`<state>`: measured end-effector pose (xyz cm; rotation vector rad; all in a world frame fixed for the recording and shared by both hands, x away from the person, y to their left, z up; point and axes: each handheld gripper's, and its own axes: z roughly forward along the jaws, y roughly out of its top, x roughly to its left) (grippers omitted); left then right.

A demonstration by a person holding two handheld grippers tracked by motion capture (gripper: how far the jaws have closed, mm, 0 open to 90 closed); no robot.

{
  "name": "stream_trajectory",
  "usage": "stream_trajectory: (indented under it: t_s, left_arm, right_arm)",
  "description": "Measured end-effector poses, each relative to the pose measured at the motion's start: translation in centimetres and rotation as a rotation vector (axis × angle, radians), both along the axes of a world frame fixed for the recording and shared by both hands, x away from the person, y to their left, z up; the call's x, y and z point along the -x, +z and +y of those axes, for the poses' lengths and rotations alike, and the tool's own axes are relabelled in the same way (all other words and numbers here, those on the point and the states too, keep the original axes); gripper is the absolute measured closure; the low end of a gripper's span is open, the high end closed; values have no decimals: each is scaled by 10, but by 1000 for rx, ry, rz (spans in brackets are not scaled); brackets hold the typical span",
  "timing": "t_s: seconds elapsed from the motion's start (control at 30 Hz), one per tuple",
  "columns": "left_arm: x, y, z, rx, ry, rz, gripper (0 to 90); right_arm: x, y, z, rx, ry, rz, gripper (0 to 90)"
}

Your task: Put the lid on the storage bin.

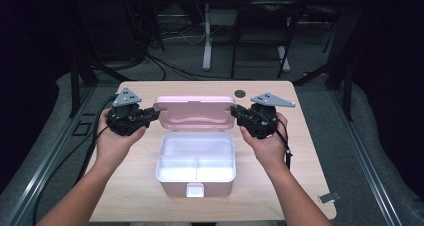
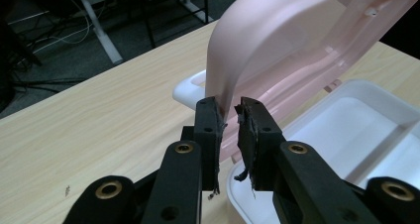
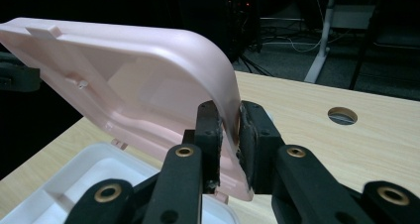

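Note:
A pink lunch box (image 1: 172, 186) stands open mid-table, its white inner tray (image 1: 196, 156) split by a divider. Its pink lid (image 1: 194, 111) stands raised behind the tray. My left gripper (image 1: 156, 113) is shut on the lid's left edge, and my right gripper (image 1: 234, 112) is shut on its right edge. In the left gripper view the jaws (image 2: 230, 115) pinch the thin curved rim of the lid (image 2: 277, 40) above the tray (image 2: 356, 120). In the right gripper view the jaws (image 3: 230, 120) clamp the lid (image 3: 148, 80) near its corner, over the tray (image 3: 74, 194).
The wooden table (image 1: 135, 191) has a round cable hole (image 1: 240, 93) behind the lid, also visible as the hole (image 3: 342, 115). A small metal clip (image 1: 327, 197) lies near the table's front right edge. Desk legs and cables stand on the floor beyond.

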<state>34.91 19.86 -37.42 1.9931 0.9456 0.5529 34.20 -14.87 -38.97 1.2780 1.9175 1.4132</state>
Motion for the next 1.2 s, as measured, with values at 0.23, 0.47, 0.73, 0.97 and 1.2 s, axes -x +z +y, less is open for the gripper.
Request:
stream_trajectory:
  t_s: [0.23,0.47,0.73,0.97,1.2]
  left_arm:
    - [12,3,3,10,-25,-2,767]
    - [20,7,7,21,-46,-9,762]
    - [25,8,8,22,-61,-3,754]
    - [31,8,8,23,-68,3,743]
    - [35,7,12,38,-87,22,741]
  right_arm:
    - [13,1,-2,8,24,-2,780]
    - [24,4,-5,14,42,11,778]
    - [31,6,-8,6,69,24,778]
    - [38,8,-9,10,82,17,775]
    - [44,7,-9,26,83,14,762]
